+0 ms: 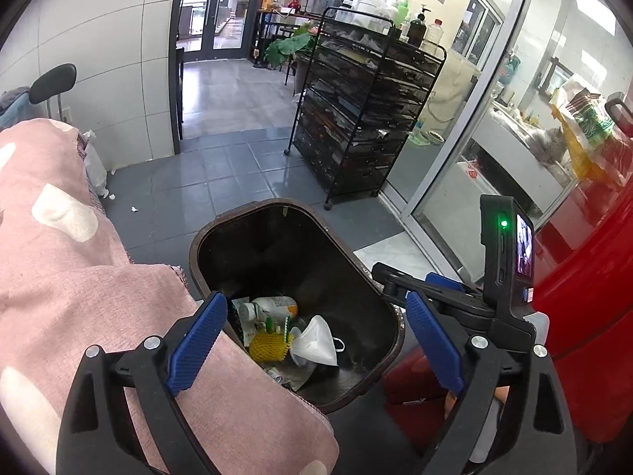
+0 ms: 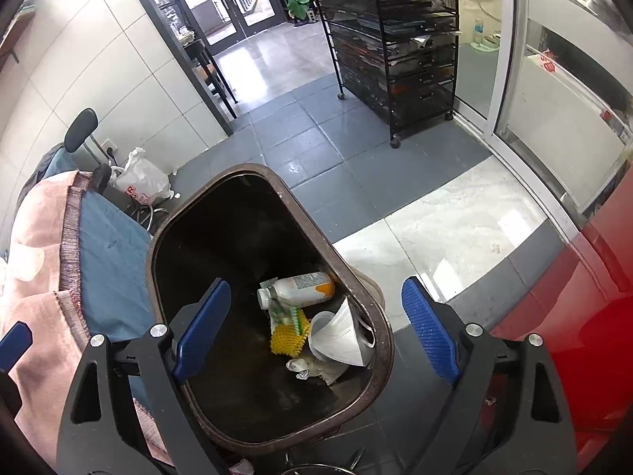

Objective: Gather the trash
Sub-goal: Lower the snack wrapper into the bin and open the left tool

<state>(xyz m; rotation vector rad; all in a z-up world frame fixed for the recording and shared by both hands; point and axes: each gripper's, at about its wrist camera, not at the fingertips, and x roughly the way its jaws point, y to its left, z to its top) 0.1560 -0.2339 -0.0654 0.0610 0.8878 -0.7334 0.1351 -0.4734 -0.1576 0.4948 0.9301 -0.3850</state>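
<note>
A dark brown trash bin [image 1: 277, 208] stands open on the floor below both grippers; it also shows in the right wrist view [image 2: 221, 174]. Inside lie a white plastic bottle [image 1: 273, 305] [image 2: 298, 288], a yellow foam net [image 1: 269, 346] [image 2: 289, 338], a white face mask [image 1: 316, 342] [image 2: 342, 336] and crumpled paper [image 2: 306, 368]. My left gripper [image 1: 316, 340] is open and empty above the bin. My right gripper [image 2: 316, 332] is open and empty above the bin; its body with a small screen [image 1: 506, 253] shows in the left wrist view.
A pink cloth [image 1: 71, 261] over a blue cover [image 2: 110, 245] lies left of the bin. A red object [image 1: 593, 285] [image 2: 573, 316] stands right. A black wire shelf cart [image 1: 364, 111] [image 2: 395, 39] stands ahead. A white plastic bag [image 2: 138, 182] sits by the wall.
</note>
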